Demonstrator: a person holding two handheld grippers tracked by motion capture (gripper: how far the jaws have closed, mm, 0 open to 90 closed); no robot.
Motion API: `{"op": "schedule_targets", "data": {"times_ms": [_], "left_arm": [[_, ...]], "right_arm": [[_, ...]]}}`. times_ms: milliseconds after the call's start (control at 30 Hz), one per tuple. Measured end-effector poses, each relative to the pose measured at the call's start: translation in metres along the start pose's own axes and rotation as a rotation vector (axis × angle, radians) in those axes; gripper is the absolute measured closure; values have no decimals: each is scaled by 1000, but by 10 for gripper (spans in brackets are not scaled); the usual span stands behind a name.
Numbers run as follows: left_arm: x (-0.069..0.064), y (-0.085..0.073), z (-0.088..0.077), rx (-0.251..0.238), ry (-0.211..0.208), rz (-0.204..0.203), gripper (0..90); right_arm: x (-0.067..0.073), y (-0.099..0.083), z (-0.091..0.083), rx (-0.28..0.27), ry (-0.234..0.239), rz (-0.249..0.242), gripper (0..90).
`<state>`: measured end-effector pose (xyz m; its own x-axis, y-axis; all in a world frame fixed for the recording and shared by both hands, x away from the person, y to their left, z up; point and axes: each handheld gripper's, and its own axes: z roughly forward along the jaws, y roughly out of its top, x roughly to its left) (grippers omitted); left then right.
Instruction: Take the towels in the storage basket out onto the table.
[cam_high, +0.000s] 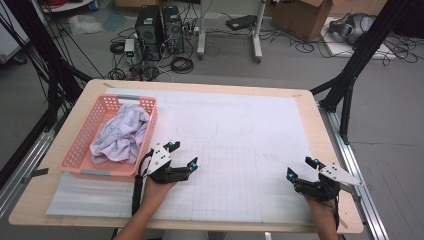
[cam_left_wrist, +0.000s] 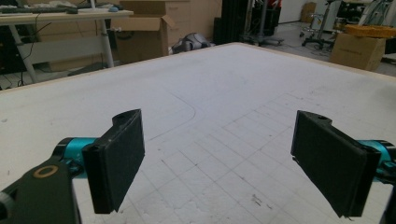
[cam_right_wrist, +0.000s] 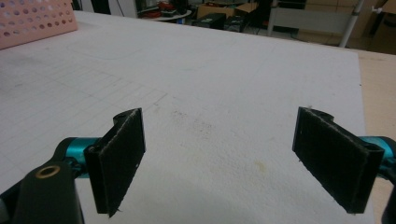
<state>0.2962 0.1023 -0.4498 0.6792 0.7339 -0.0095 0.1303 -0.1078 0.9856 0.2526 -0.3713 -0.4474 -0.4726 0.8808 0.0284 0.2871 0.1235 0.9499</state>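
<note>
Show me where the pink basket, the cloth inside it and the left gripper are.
pink basket (cam_high: 76, 146), high view, on its left wall.
cloth (cam_high: 121, 135), high view, on its crumpled middle.
left gripper (cam_high: 183, 154), high view, midway between its fingertips.

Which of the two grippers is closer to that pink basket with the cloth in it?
Left. The left gripper sits beside the pink basket, at its near right corner; the right gripper is across the table.

At the left of the high view, a perforated pink plastic basket (cam_high: 80, 145) is holding soft, crumpled pale cloth (cam_high: 121, 135). A matt white gridded sheet (cam_high: 240, 145) is covering the smooth wooden bench (cam_high: 310, 107). The tool pads (cam_right_wrist: 119, 161) are looking rough, matt black.
</note>
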Motion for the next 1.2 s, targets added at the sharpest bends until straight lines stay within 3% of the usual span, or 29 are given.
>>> {"op": "schedule_targets", "data": {"times_ms": [533, 967, 1200], "left_arm": [[0, 0, 1, 10, -1, 6, 178], [2, 1, 1, 11, 7, -21, 183], [1, 15, -4, -12, -6, -20, 204]], "right_arm": [[-1, 0, 0, -1, 11, -3, 158], [-2, 0, 0, -1, -5, 15, 158], [-3, 1, 1, 9, 1, 34, 159]]}}
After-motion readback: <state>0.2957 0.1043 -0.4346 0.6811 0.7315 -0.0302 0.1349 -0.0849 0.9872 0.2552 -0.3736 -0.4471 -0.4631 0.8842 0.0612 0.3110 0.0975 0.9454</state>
